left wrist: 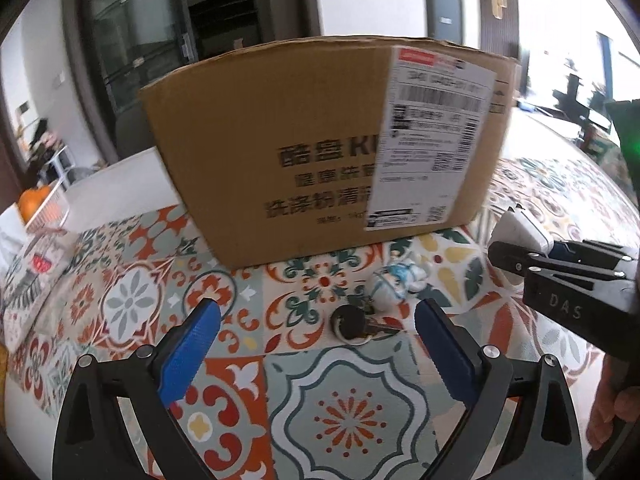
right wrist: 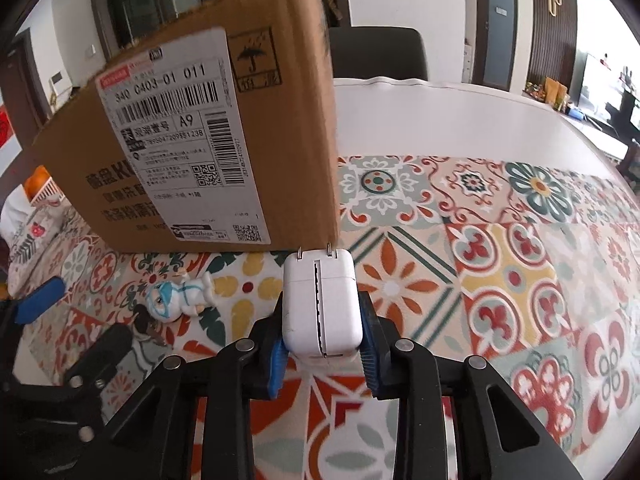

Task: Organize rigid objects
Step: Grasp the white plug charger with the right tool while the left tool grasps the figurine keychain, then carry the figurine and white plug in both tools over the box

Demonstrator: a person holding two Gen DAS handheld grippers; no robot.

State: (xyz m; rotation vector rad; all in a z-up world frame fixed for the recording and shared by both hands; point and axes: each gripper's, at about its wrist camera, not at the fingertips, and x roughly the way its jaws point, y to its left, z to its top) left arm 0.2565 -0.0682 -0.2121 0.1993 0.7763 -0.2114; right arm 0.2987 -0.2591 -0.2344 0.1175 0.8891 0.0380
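Charger (right wrist: 320, 304) sits pinched in the right claw (right wrist: 323, 354), prongs just short of the cardboard box (right wrist: 192, 128) front. Left claw (left wrist: 316, 344) hangs spread over the keys (left wrist: 354, 324), with a figurine (left wrist: 394, 284) nearer the box. Probably the prongs snag the box wall if the charger isn't lifted enough.

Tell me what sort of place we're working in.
Most likely a home dining area: a table under a patterned tile-print cloth, a dark chair behind it, and a glass-door cabinet against the wall.
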